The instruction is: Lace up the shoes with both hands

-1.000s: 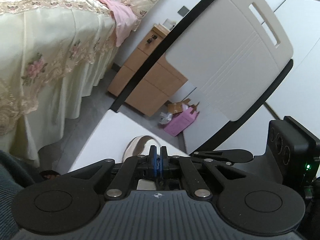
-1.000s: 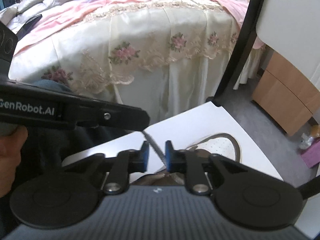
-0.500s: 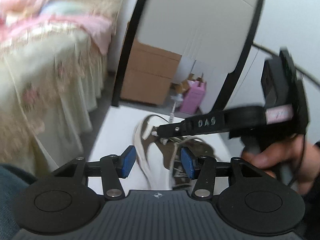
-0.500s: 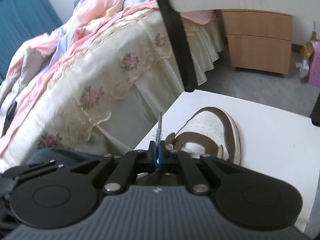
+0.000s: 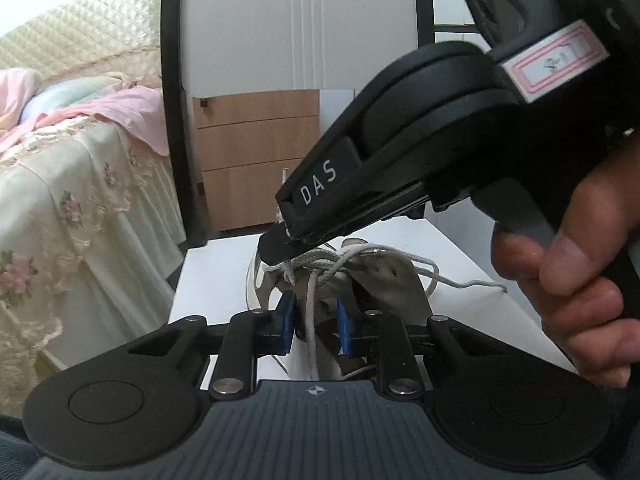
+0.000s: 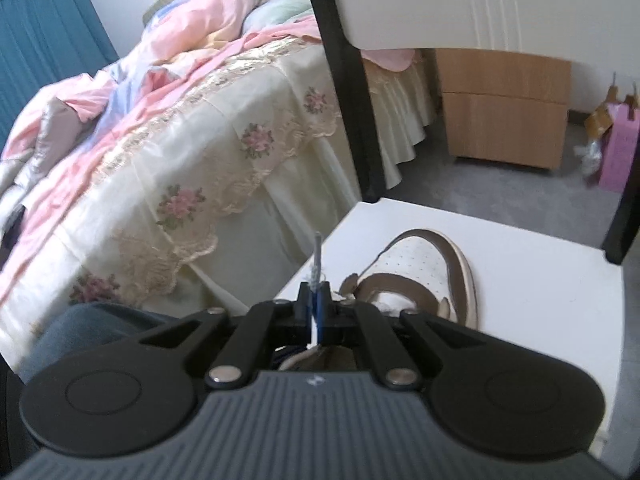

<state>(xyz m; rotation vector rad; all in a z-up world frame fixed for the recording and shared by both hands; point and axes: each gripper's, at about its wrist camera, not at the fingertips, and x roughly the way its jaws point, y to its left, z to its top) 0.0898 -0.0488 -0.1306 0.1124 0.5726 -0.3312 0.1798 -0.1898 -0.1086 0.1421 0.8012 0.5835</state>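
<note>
Right wrist, hand-held gripper (image 6: pixel 316 312) pinching lace (image 6: pixel 317 258)

Right tongs (image 6: pixel 316 307) clamped on lace tip (image 6: pixel 317 254), sneaker (image 6: pixel 424 276) on white chair seat (image 6: pixel 520 280)

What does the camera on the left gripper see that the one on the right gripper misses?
Only the left wrist view shows the right gripper from outside, the hand holding it, and the crossed laces; the left gripper is closing around a lace strand. Only the right wrist view shows the shoe's toe and the lace tip pinched in its shut pads. Both show the shoe, the white seat, the bed and the wooden drawers.
</note>
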